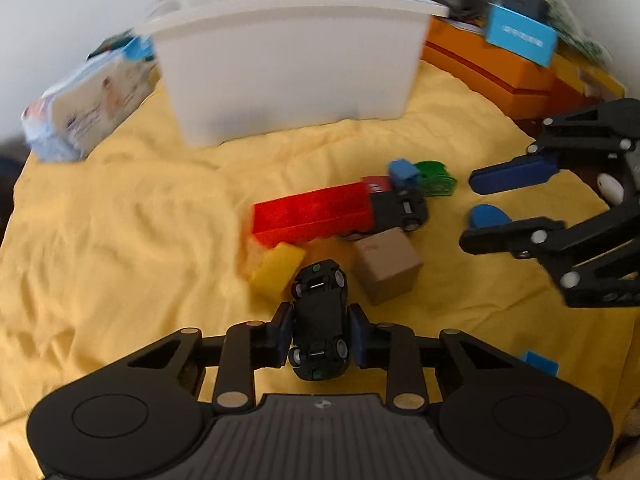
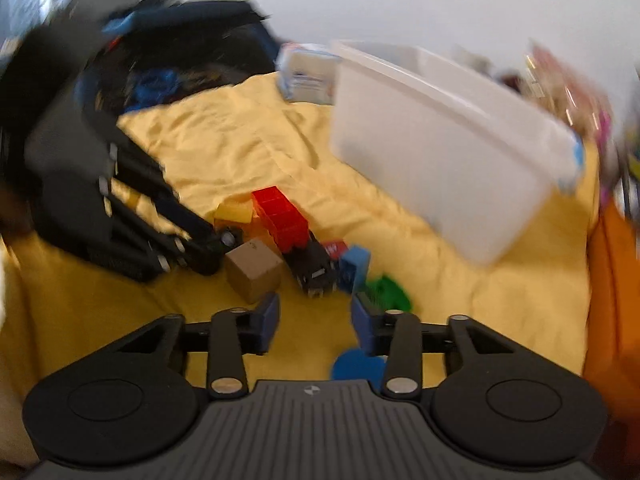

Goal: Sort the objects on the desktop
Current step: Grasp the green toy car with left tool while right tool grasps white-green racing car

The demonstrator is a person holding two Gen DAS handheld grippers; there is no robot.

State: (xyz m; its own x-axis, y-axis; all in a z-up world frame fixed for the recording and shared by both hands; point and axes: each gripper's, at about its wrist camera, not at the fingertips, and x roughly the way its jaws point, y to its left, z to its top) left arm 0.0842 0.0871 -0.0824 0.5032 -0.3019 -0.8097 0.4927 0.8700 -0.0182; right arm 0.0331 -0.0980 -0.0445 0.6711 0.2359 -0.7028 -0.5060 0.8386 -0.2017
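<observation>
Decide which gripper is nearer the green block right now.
Right. The open right gripper hovers just short of the green block, which is beside its right fingertip. The left gripper, holding the black toy car, sits beyond the cardboard cube.

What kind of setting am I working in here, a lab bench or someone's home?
Most likely a home, perhaps a child's play or bedroom corner: a rumpled yellow cloth covers the surface, toy blocks and cars lie on it, a white storage bin stands behind, and household clutter lines the wall.

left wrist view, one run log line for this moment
left gripper: shut on toy car | right gripper: open | bin: behind pile
</observation>
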